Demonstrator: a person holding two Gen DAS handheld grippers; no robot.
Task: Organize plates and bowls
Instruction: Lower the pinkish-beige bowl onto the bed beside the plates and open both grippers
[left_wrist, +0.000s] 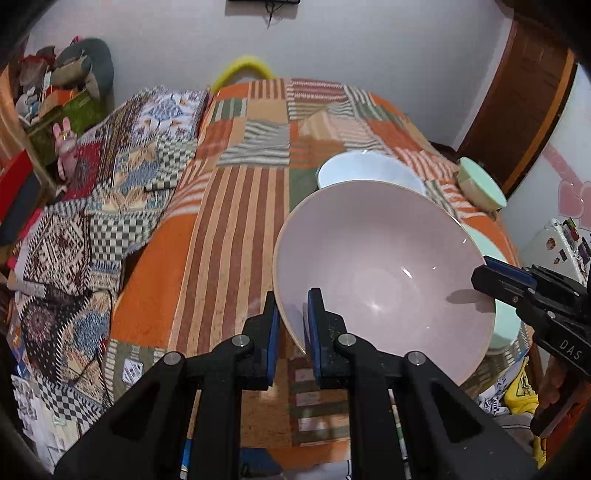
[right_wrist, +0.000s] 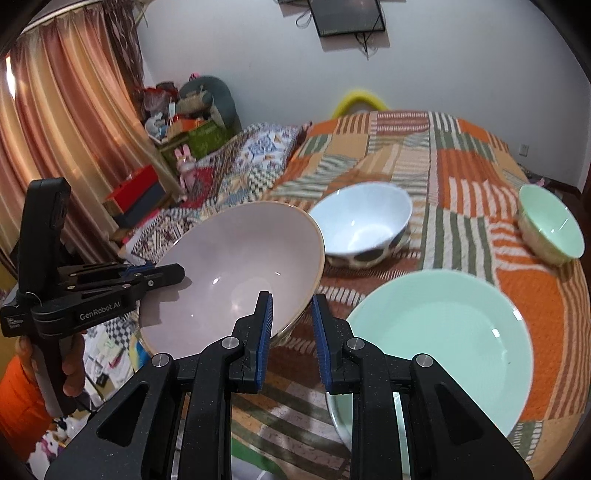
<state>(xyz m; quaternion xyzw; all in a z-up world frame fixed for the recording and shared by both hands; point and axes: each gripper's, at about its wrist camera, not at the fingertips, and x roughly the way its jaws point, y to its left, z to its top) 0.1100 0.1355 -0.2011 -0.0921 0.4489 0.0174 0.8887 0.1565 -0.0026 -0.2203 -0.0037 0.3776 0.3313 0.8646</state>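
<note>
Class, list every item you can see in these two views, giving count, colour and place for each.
pink bowl: one, pale pink, held tilted above the bed
white bowl: one, white with dark spots outside, on the bed
small bowl: one, light green, tilted, far right of the bed
plate: one, light green, near edge of the bed
bedspread: one, orange patchwork, over the bed
curtain: one, pinkish orange, left wall
left gripper: one, black, blue pads, clamped on the pink bowl's rim
right gripper: one, black, blue pads, on the opposite rim

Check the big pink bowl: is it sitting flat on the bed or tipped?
Tipped. The pink bowl is held up off the bedspread, its rim slanted, the left gripper and right gripper each clamped on its rim.
</note>
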